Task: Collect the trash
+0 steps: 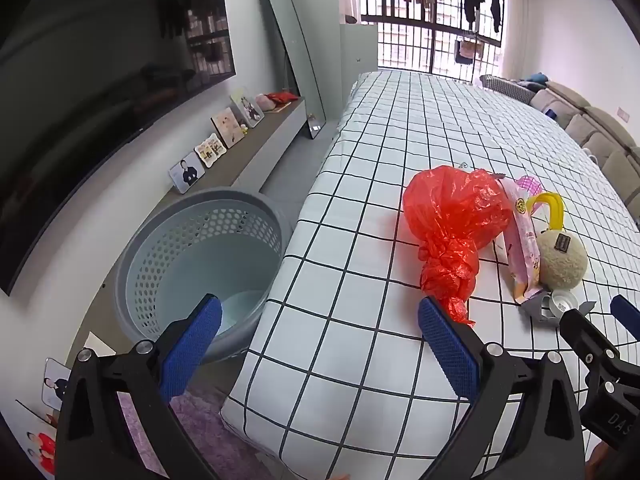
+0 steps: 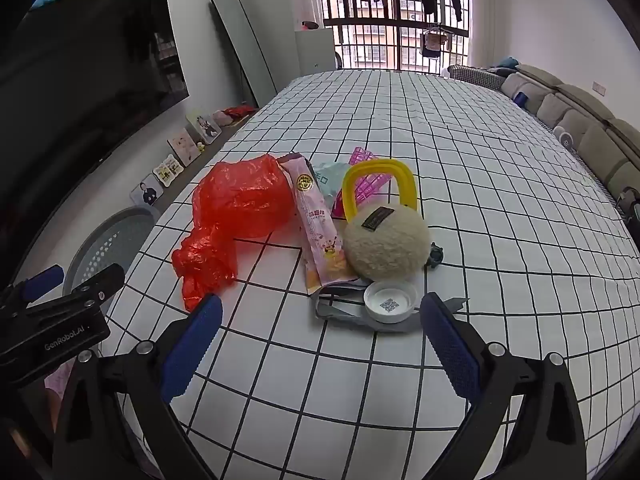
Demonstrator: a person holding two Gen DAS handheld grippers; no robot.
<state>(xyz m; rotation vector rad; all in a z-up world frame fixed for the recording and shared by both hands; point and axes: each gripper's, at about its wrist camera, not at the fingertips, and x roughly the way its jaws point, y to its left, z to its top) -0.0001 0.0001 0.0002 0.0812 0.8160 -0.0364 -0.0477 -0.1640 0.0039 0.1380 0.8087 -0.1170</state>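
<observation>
Two grippers, left gripper [image 1: 318, 344] and right gripper [image 2: 320, 344], had fingers wide apart, holding nothing, near the red bag [image 2: 240, 204].

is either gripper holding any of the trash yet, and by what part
Nothing is held. The left gripper and right gripper are both open, short of the red plastic bag.

A white checked tablecloth [image 2: 460, 184] covers the table, filling mid-frame. At centre on it lie a red plastic bag [image 2: 236, 208], pink snack wrapper [image 2: 318, 228], fluffy cream ball [image 2: 386, 246], yellow handle [image 2: 378, 180] and white lid [image 2: 390, 302].
</observation>
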